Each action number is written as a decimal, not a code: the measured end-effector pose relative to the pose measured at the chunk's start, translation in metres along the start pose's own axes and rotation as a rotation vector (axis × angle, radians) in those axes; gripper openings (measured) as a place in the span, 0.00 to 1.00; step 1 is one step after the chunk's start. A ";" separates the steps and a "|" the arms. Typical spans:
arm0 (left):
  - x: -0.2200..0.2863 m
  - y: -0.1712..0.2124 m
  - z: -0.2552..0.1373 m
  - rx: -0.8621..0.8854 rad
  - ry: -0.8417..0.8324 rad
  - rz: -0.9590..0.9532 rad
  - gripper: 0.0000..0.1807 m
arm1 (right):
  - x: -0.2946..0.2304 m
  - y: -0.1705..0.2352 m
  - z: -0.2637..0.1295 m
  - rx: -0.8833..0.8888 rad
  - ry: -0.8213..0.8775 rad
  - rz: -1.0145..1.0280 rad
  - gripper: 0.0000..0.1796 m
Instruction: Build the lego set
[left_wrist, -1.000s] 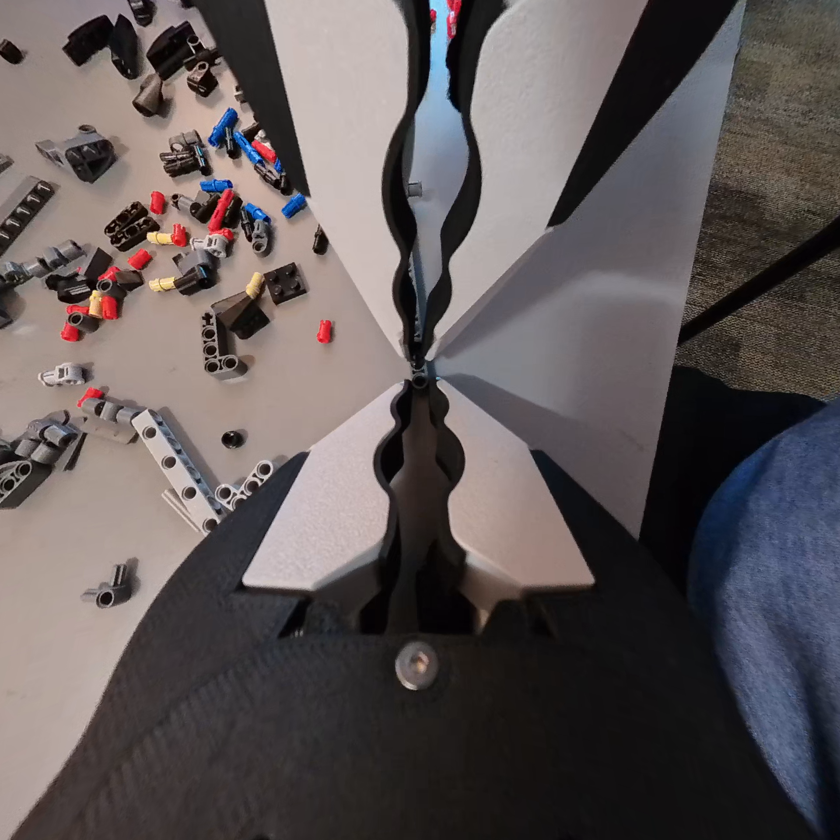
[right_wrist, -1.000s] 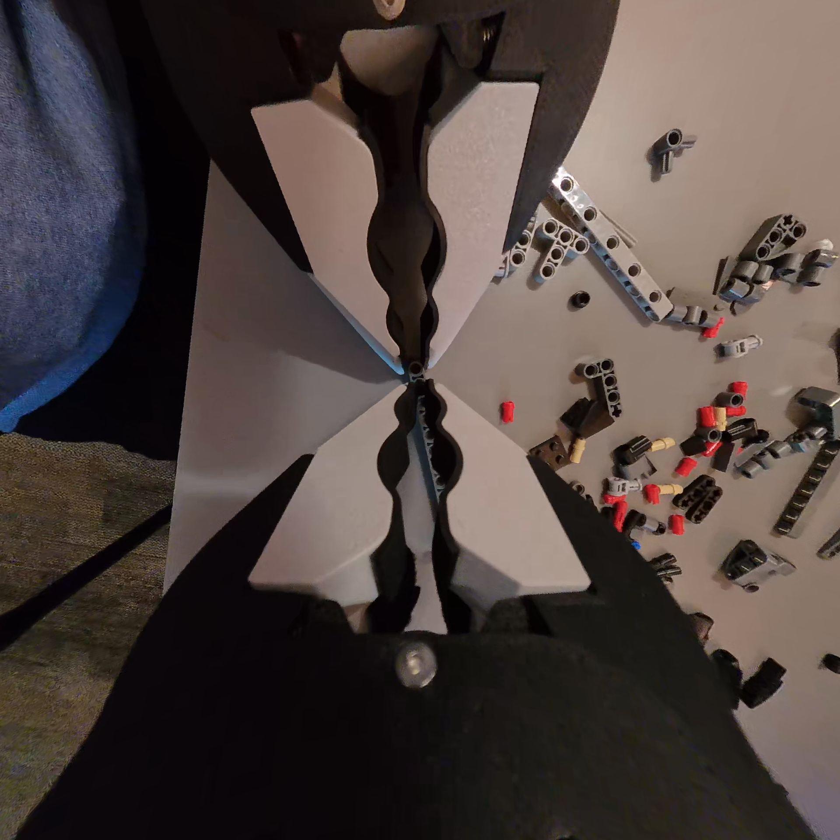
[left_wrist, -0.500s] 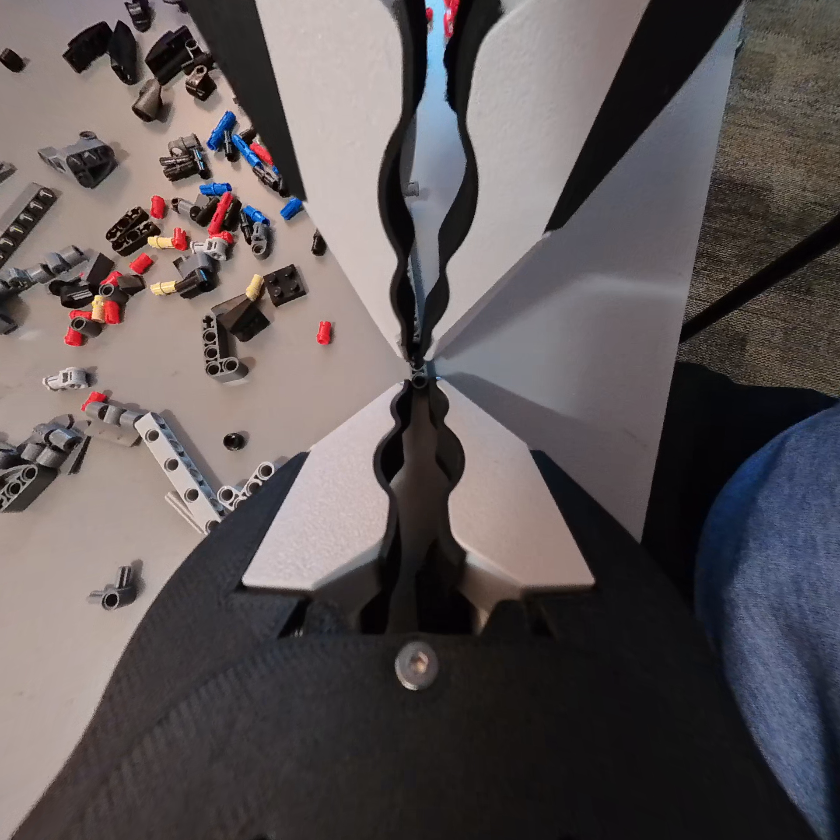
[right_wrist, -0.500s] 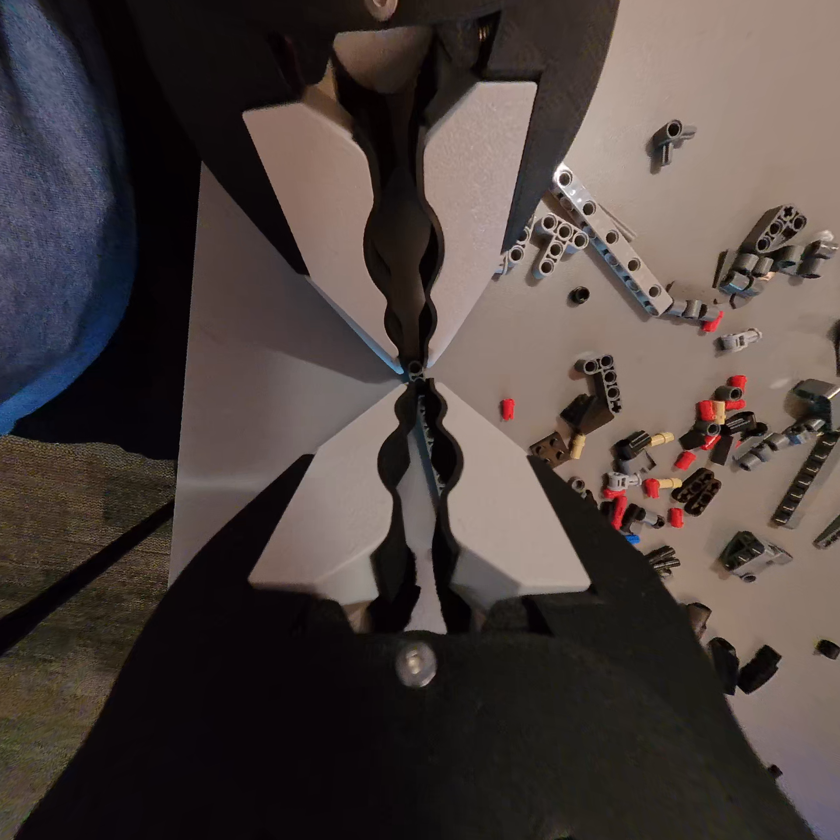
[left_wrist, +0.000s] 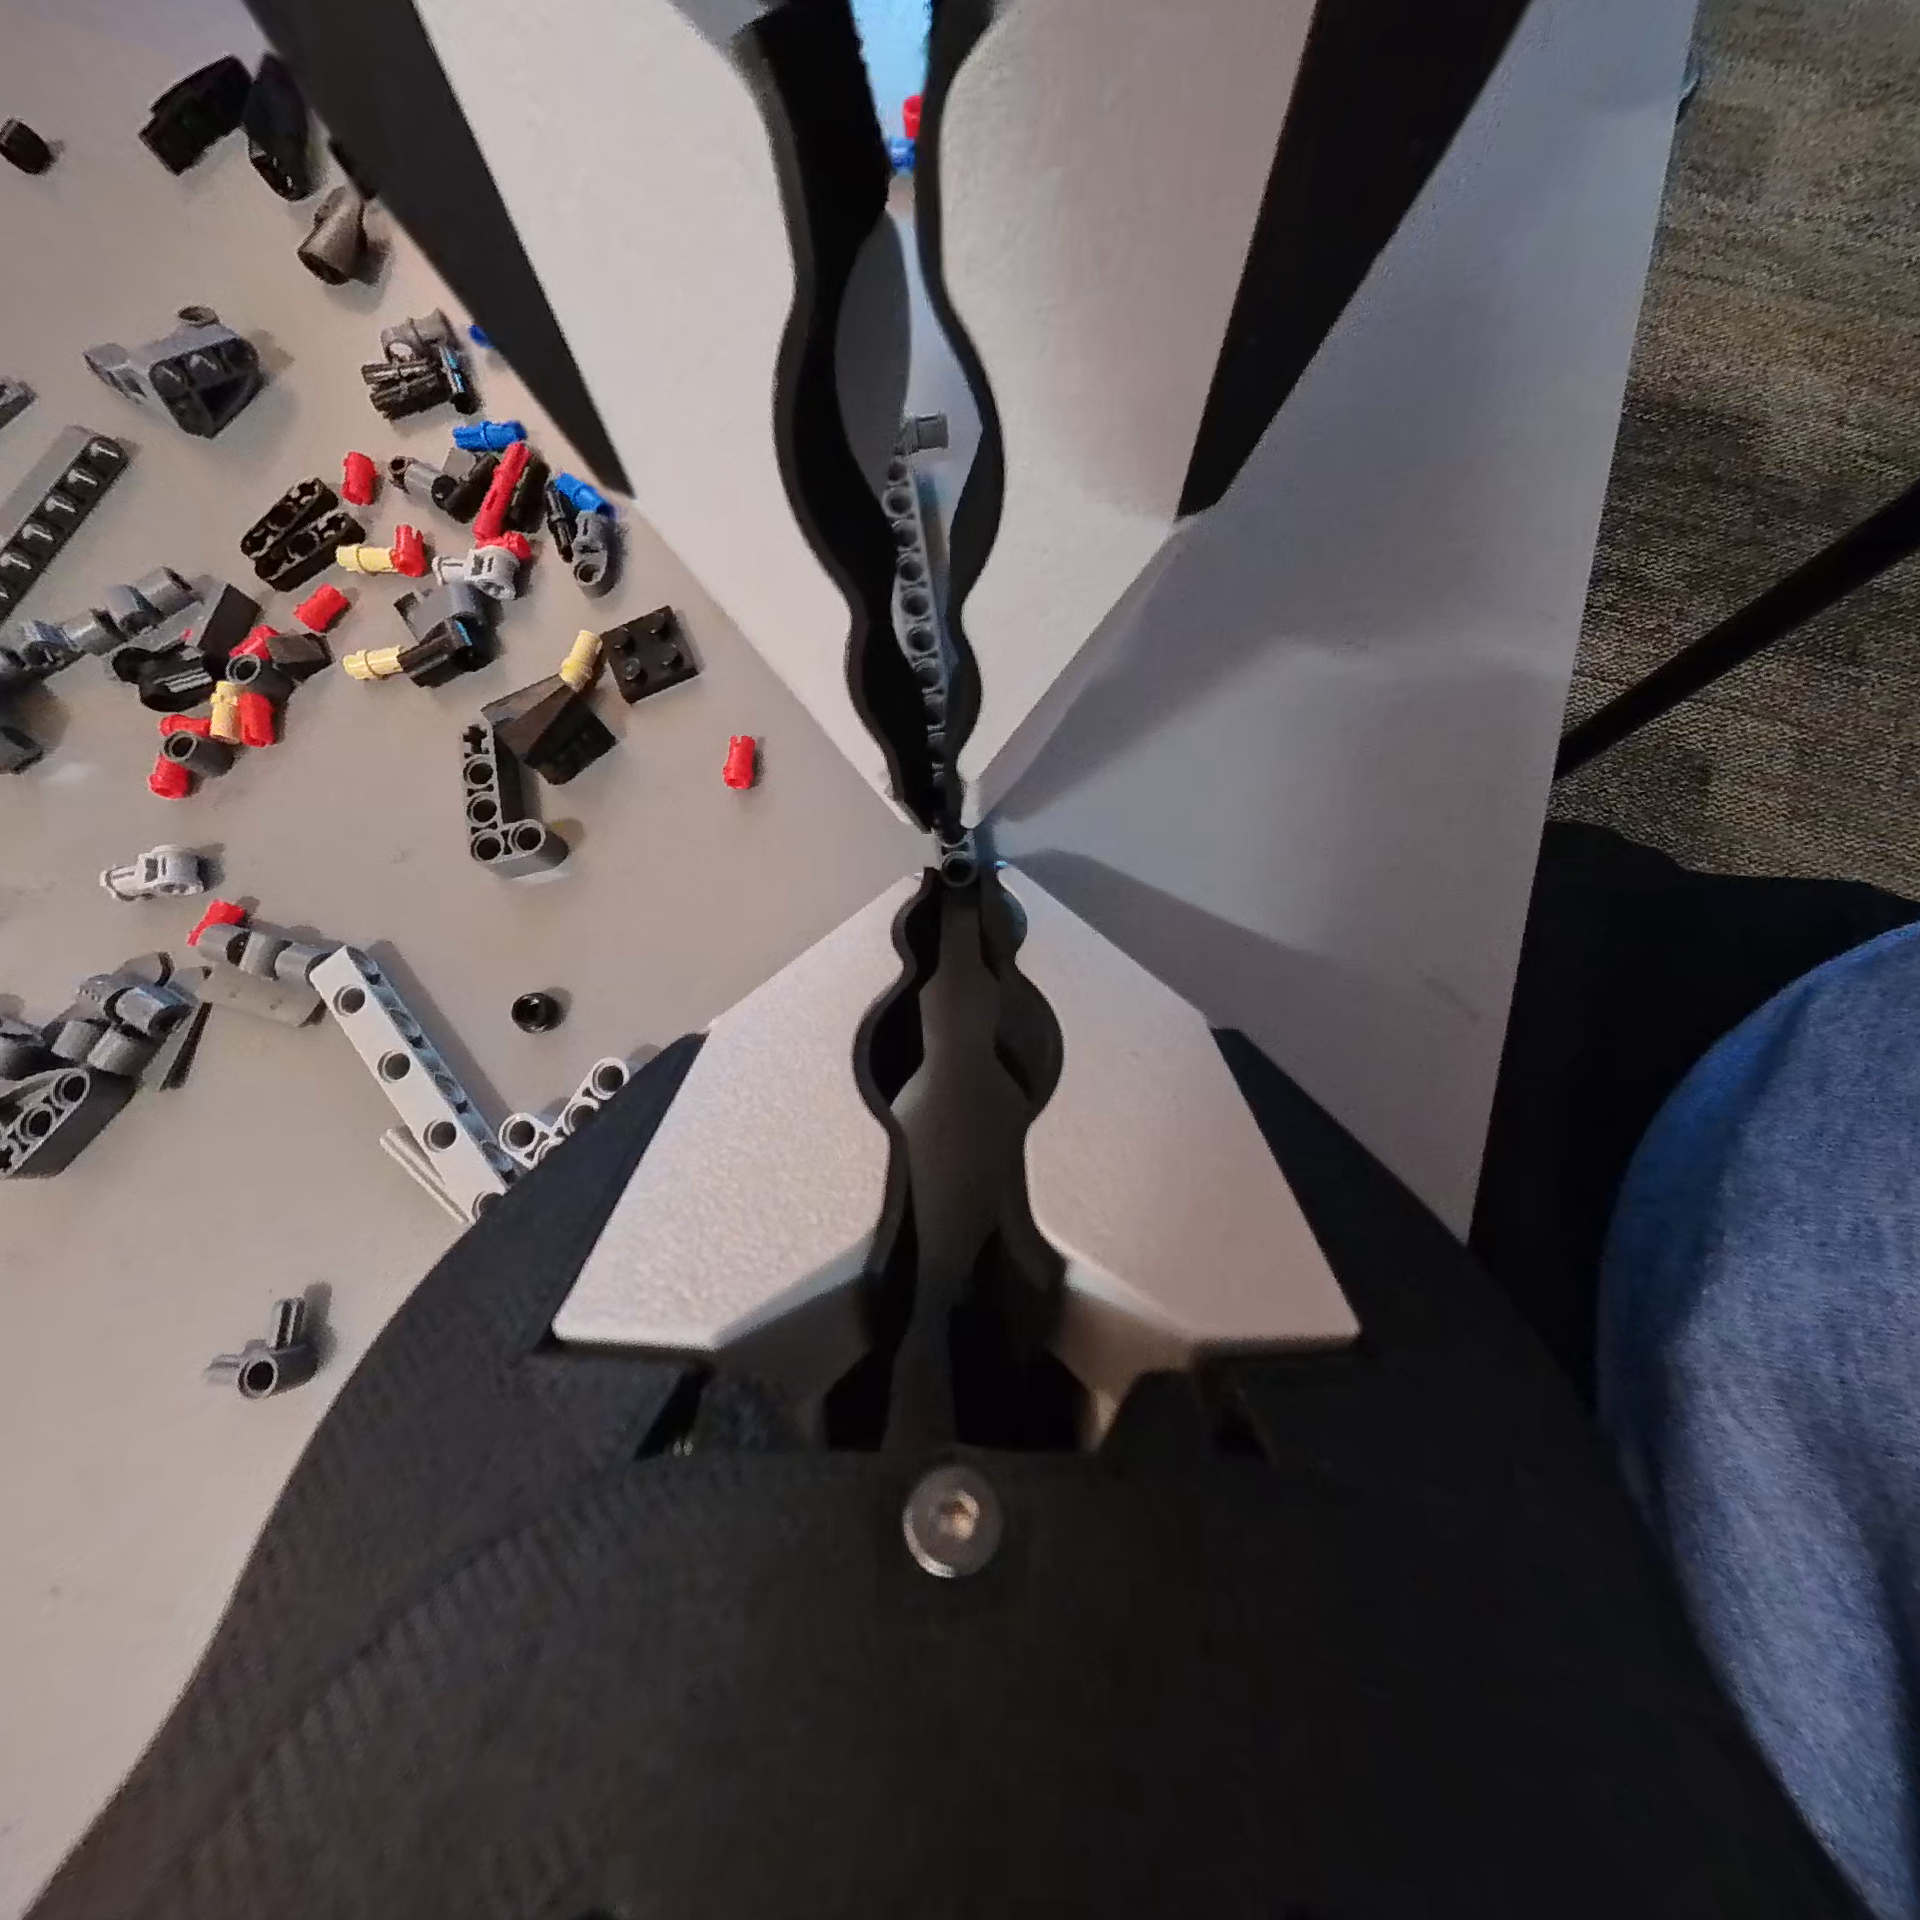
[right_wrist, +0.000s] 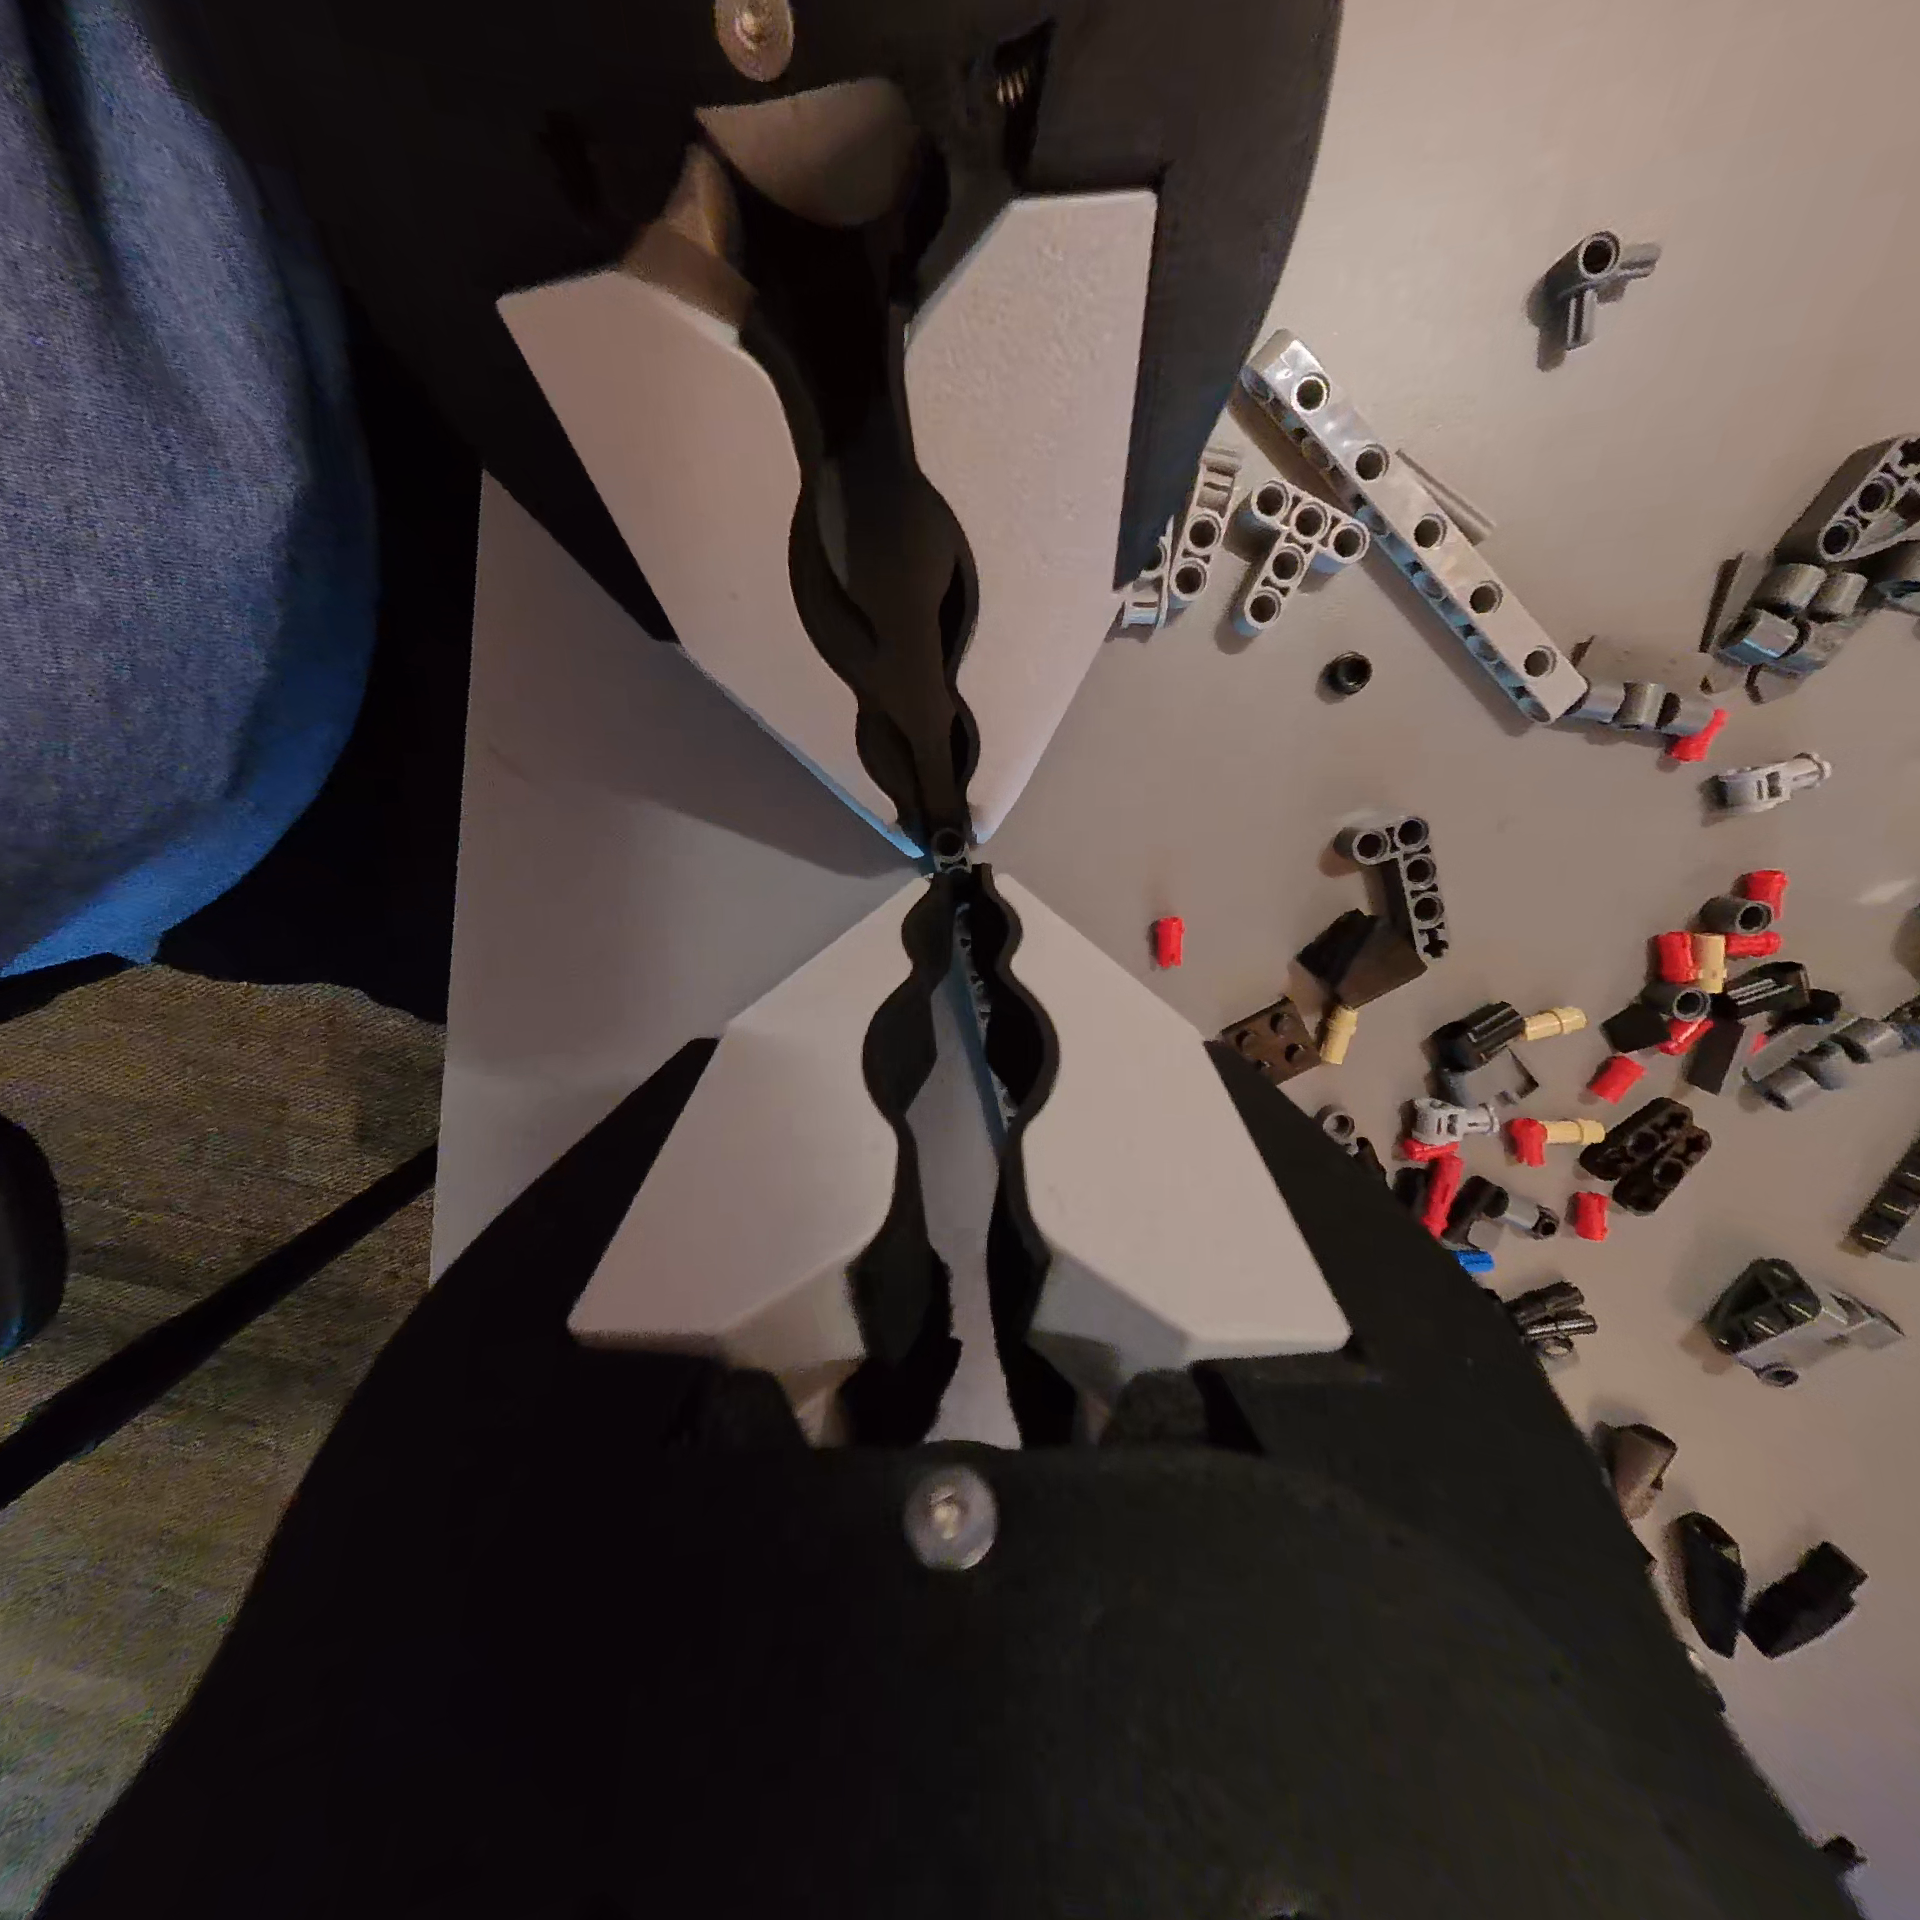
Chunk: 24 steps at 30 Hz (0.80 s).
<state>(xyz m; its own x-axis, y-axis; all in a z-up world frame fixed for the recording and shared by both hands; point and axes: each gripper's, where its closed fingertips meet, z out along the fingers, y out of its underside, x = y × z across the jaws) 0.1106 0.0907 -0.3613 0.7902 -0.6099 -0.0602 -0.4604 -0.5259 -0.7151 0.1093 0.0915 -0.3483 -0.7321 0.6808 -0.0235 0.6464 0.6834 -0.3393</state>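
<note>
My left gripper (left_wrist: 951, 883) and right gripper (left_wrist: 945, 821) meet tip to tip above the near edge of the grey table (left_wrist: 260, 1299). The right gripper (right_wrist: 951, 883) is shut on a long grey holed beam (left_wrist: 914, 592) that lies lengthwise between its fingers; the beam also shows in the right wrist view (right_wrist: 982, 1003). The left gripper (right_wrist: 940, 821) is shut on a small dark grey piece (left_wrist: 961, 862) at the beam's near end, also visible in the right wrist view (right_wrist: 951, 844). Whether the piece is joined to the beam is hidden.
Loose parts lie scattered on the table: a light grey long beam (left_wrist: 405, 1081), a dark L-shaped beam (left_wrist: 499, 800), a black 2x2 plate (left_wrist: 651, 655), a red pin (left_wrist: 740, 762), several pins and connectors. Carpet floor (left_wrist: 1766, 312) and a person's blue-clad leg (left_wrist: 1787, 1403) are beside the table edge. My left and right fingertips are right by each other. From the right gripper's tips to the red pin (left_wrist: 740, 762) is close to 4 cm. Seen from the right wrist view (right_wrist: 1170, 939) as well.
The two grippers have tilted slightly against each other while staying tip to tip. More of the beam now shows between the right gripper's fingers. The table parts have shifted a little in view.
</note>
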 end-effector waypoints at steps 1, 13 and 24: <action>0.000 0.000 0.000 0.000 0.001 0.000 0.03 | 0.000 0.000 0.000 -0.005 -0.008 -0.003 0.00; 0.000 0.000 0.000 0.000 0.004 0.003 0.03 | 0.000 -0.001 0.001 -0.001 -0.035 0.006 0.00; 0.001 0.000 0.001 0.002 0.003 0.012 0.03 | -0.002 -0.001 0.006 0.103 0.049 0.021 0.01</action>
<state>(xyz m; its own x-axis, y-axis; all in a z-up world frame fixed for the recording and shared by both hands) 0.1115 0.0909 -0.3617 0.7832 -0.6181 -0.0671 -0.4694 -0.5172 -0.7157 0.1089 0.0876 -0.3532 -0.7057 0.7083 0.0140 0.6338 0.6401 -0.4341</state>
